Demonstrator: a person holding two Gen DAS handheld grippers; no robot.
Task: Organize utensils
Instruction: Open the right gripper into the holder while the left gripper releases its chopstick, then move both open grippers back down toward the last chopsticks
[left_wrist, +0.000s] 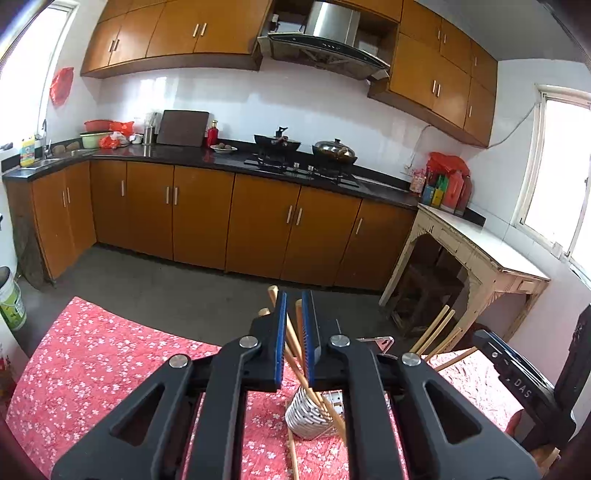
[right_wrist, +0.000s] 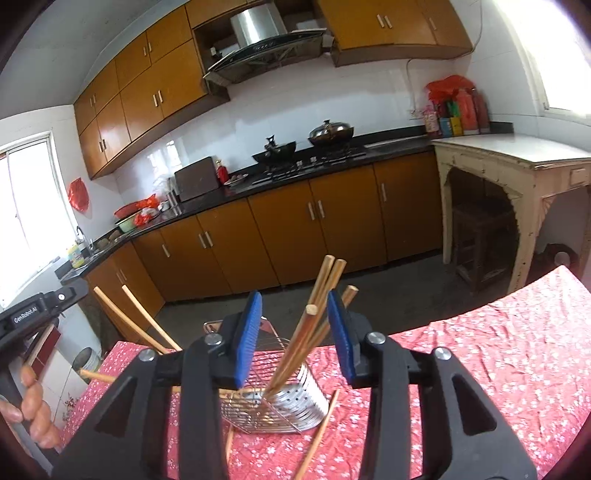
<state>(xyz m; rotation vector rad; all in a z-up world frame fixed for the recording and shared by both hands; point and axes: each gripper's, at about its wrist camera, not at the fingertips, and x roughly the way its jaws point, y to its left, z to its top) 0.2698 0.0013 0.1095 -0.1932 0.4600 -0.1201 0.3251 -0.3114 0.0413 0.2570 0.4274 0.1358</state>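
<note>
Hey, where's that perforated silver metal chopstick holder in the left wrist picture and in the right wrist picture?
Left wrist view: the perforated silver metal chopstick holder sits low at centre, on the red floral tablecloth, partly hidden behind the gripper's frame.
Right wrist view: the holder is low at centre, below the open blue-padded fingers, with wooden chopsticks leaning out.
Shared landmark: the steel range hood above the stove.

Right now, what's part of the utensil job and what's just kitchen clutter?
Job:
- chopsticks
- metal utensil holder
- loose chopstick on the tablecloth

Clutter:
- wok
- lidded pot
- cutting board
- bottles in the corner
</note>
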